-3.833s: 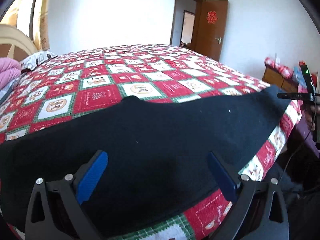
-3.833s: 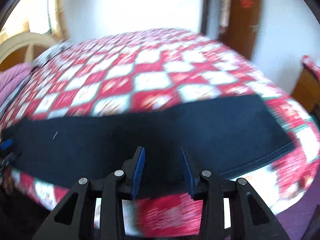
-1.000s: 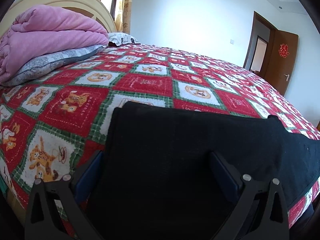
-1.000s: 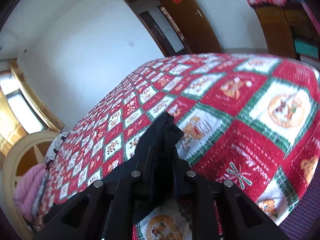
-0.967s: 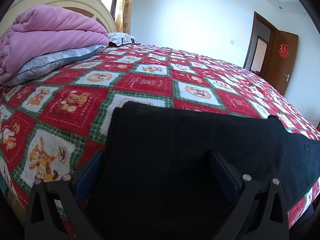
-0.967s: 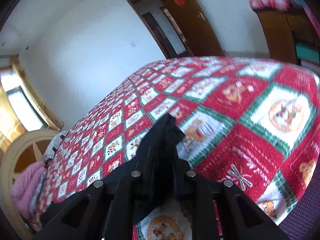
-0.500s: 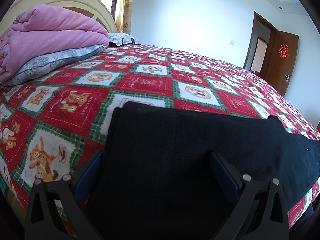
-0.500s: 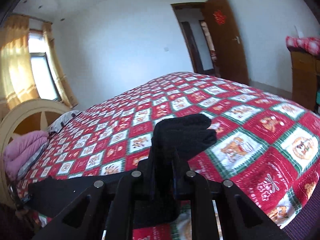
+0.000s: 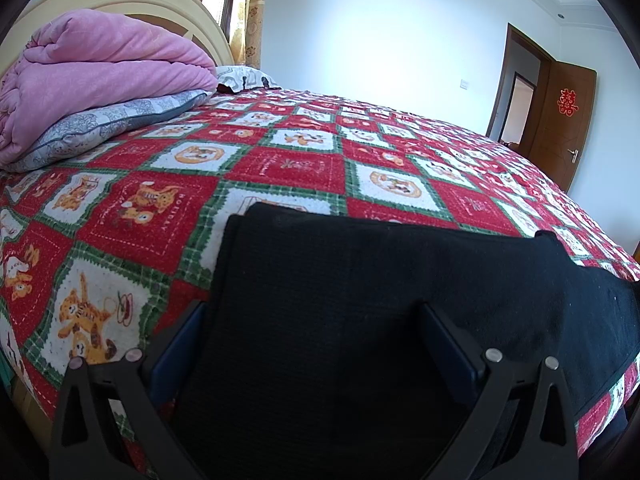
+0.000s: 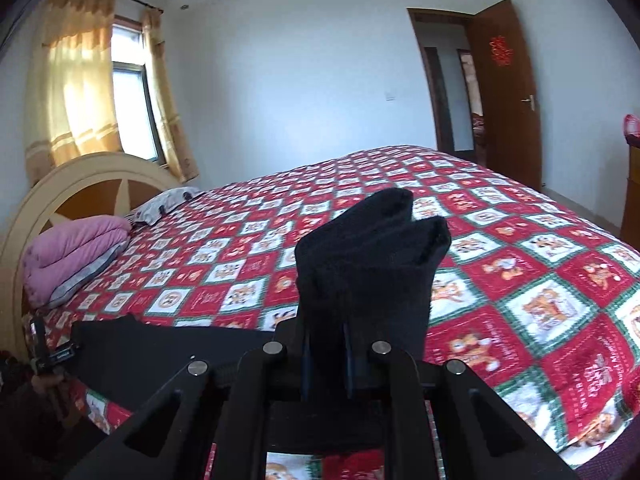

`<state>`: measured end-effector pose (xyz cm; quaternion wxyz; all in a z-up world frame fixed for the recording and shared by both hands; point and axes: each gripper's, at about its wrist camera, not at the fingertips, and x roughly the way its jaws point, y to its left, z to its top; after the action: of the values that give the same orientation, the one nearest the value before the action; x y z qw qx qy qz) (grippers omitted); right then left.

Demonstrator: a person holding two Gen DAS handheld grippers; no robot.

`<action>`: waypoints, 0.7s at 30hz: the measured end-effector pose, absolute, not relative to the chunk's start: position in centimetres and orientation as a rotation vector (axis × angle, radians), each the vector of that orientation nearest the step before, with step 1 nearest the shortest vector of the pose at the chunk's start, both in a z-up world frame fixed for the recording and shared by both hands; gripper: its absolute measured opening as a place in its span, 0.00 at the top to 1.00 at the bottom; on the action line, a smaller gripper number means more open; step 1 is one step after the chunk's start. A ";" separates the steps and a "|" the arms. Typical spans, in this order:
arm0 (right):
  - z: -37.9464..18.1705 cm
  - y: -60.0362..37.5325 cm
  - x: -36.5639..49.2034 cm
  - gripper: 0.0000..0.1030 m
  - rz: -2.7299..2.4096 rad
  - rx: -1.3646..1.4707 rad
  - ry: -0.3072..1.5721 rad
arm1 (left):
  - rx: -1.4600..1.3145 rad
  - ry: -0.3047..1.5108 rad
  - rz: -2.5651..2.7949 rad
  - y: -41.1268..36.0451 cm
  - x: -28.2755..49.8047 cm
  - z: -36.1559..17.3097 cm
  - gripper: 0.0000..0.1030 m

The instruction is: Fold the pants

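Observation:
Black pants (image 9: 360, 300) lie along the near edge of the bed. In the left wrist view my left gripper (image 9: 314, 340) is open, its blue pads (image 9: 176, 344) wide apart on either side of the pants' left end. In the right wrist view my right gripper (image 10: 326, 332) is shut on the pants' other end, and that bunched cloth (image 10: 372, 248) stands lifted above the bed. The rest of the pants (image 10: 160, 348) stretches flat to the left, towards the left gripper (image 10: 52, 354) at the far left edge.
The bed carries a red, white and green checked cover (image 9: 288, 164). A folded pink quilt (image 9: 92, 68) on a grey pillow lies by the cream headboard (image 10: 92, 176). A brown door (image 10: 500, 92) stands open at the back right, and a wooden cabinet (image 10: 632, 196) at the far right.
My right gripper, still shut on the pants' end, has lifted it, rolled level and carried it left along the bed. The left gripper has not moved.

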<state>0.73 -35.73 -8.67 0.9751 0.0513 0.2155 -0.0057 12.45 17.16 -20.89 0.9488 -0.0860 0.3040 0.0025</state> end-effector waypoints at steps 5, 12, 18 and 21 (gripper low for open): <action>-9.4 -33.8 1.4 0.88 0.029 0.085 0.458 | -0.175 0.619 0.005 17.2 12.5 -20.9 0.00; -10.6 -31.7 2.1 0.88 0.074 0.071 0.492 | -0.175 0.616 0.005 17.2 12.5 -20.8 0.00; -11.7 -29.5 3.1 0.88 0.108 0.051 0.518 | -0.175 0.613 0.004 17.2 12.4 -20.8 0.00; -12.3 -28.0 3.6 0.88 0.131 0.024 0.534 | -0.175 0.614 0.004 17.2 12.4 -20.8 0.00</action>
<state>3.61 -28.02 -12.31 0.9623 0.0120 0.2638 0.0647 12.44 17.17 -20.76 0.9495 -0.0858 0.3017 0.0018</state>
